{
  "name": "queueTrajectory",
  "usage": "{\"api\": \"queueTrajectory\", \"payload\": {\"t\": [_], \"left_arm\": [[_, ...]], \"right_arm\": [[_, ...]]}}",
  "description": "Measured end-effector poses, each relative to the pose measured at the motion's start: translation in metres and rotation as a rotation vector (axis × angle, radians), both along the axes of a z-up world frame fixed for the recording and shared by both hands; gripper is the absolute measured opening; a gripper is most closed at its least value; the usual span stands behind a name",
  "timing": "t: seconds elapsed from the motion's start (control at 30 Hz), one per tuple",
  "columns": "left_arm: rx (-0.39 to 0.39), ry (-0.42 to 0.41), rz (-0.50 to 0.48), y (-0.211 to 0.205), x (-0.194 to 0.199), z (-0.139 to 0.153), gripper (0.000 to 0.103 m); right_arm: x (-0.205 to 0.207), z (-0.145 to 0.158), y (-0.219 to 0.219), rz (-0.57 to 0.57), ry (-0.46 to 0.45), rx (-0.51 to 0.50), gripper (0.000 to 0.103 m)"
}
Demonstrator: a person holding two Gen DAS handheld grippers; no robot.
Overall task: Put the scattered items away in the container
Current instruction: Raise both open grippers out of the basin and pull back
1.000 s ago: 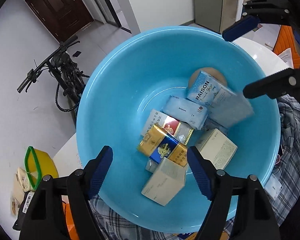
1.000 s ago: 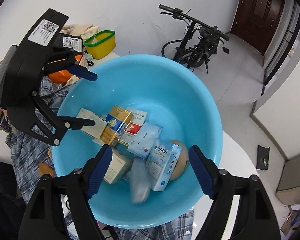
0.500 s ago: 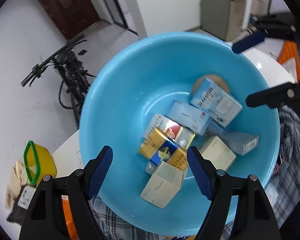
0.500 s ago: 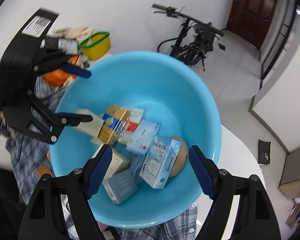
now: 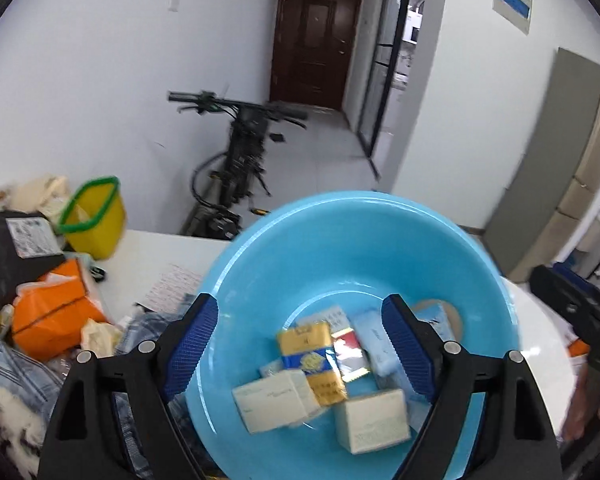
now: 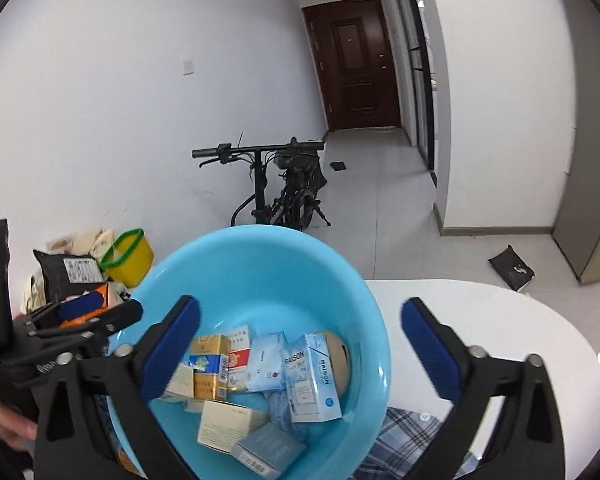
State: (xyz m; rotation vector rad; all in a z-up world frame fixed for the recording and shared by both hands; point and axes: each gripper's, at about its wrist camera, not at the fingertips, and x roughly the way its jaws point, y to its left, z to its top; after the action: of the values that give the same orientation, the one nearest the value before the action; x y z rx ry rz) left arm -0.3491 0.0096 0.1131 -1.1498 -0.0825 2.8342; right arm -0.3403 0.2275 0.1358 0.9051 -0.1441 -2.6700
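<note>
- Left wrist view: the left hand-held gripper [image 5: 302, 344] hangs over the near side of the blue basin [image 5: 380, 240], jaws opening, with nothing between the pads. The basin stands on the white worktop [image 5: 156, 256], and the boxes lie heaped on its floor, ahead of and below the fingertips. Nearest are a cream carton [image 5: 276, 400] and a second cream carton [image 5: 374, 420]; the gold-and-blue pack [image 5: 312, 360] behind them runs lengthwise away from the basin's near rim. Left of the basin, loose clutter remains on the worktop: an orange bag [image 5: 48, 320], a yellow tub [image 5: 94, 216] and checked cloth [image 5: 140, 328].

- Right wrist view: the right hand-held gripper [image 6: 300, 350] hovers over the same basin [image 6: 260, 248], jaws spreading to their widest and holding nothing. Below them, on the basin's floor, a pale blue RAISON box [image 6: 312, 380] stands on end against a tan round object [image 6: 338, 356], and a grey-blue box [image 6: 268, 450] lies flat at the near rim. The left hand-held gripper [image 6: 88, 312] shows at the basin's left rim.

- Judgement: with both tools empty, whatever remains to tidy lies left of the basin, making the left hand the nearer one.
</note>
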Motion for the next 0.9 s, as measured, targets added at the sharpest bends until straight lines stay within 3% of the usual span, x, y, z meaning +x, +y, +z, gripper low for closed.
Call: {"api": "queueTrajectory", "payload": {"t": [0.17, 0.3, 0.47, 0.7, 0.8, 0.9], "left_arm": [[-0.051, -0.037, -0.033, 0.005, 0.001, -0.007, 0.086], [-0.078, 0.026, -0.017, 0.005, 0.013, -0.003, 0.086], [-0.059, 0.111, -0.016, 0.001, 0.035, 0.012, 0.086], [-0.099, 0.206, -0.018, 0.005, 0.079, 0.031, 0.086], [-0.114, 0.218, -0.026, 0.006, 0.1, 0.033, 0.086], [-0.071, 0.221, -0.036, 0.004, 0.121, 0.032, 0.086]], "right_arm": [[0.002, 0.004, -0.006, 0.035, -0.01, -0.013, 0.102], [0.007, 0.005, -0.005, 0.02, 0.006, 0.006, 0.102], [0.022, 0.009, -0.001, -0.001, 0.05, 0.024, 0.102], [0.071, 0.02, -0.003, -0.007, 0.136, 0.039, 0.102], [0.096, 0.024, -0.002, 0.009, 0.169, 0.026, 0.102], [0.115, 0.026, -0.004, 0.036, 0.175, 0.026, 0.102]]}}
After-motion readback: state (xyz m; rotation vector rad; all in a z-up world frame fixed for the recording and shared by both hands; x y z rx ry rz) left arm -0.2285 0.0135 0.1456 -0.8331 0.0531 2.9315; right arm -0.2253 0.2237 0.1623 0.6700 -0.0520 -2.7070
